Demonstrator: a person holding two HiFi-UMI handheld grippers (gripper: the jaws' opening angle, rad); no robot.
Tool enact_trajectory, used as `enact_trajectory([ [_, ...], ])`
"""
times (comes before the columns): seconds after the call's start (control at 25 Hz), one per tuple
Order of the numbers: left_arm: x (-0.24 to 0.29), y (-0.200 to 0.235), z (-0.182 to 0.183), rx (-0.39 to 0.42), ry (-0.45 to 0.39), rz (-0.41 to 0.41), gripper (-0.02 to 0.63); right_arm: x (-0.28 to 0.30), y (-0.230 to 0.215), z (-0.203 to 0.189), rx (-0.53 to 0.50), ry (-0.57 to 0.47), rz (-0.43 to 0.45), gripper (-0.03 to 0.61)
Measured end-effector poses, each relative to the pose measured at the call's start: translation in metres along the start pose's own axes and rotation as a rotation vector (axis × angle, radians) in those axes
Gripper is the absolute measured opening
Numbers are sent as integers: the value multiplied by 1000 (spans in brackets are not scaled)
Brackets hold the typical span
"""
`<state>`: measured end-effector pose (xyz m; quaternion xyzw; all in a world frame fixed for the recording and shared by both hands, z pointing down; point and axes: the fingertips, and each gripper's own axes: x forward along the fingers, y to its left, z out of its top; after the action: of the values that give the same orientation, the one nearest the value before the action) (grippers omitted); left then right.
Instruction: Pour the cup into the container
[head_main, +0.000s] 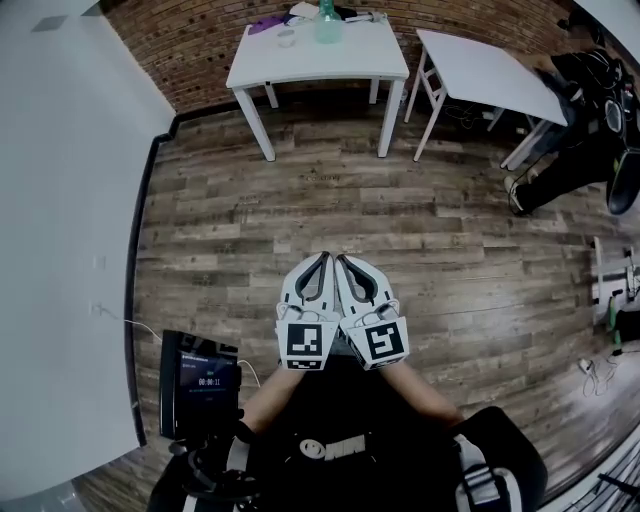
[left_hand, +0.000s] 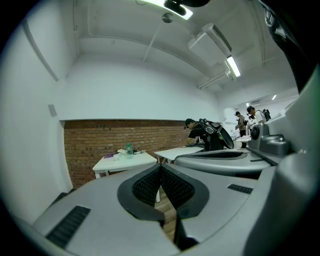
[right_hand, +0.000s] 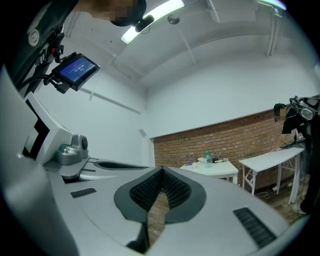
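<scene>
My left tool (head_main: 322, 262) and right tool (head_main: 343, 264) are both fully closed on nothing, side by side over the wood floor (head_main: 450, 230). The white desk (head_main: 300, 65) is well apart, by the brick wall (head_main: 190, 35). The small pale thing on it is probably the cup (head_main: 287, 38), near the greenish container (head_main: 328, 24), though it's too small to be sure. I'd walk up square to the desk and open one tool only once the cup is near.

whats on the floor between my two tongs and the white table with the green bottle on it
Nothing but bare wood floor, in the head view, from the left tongs and right tongs to the white table.
</scene>
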<state>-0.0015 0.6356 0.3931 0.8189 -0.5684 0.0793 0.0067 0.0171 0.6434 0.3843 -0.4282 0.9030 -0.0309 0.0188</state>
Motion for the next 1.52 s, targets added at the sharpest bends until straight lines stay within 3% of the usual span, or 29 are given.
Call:
enact_trajectory([
  [0.52, 50, 21, 7, 31, 18, 50, 3, 43, -35, 7, 33, -22, 32, -5],
  [1.04, 136, 111, 4, 8, 17, 41, 3, 165, -64, 1, 26, 39, 9, -5],
  [1.52, 195, 188, 15, -40, -21, -11, 3, 261, -74, 7, -58, 28, -19, -5],
])
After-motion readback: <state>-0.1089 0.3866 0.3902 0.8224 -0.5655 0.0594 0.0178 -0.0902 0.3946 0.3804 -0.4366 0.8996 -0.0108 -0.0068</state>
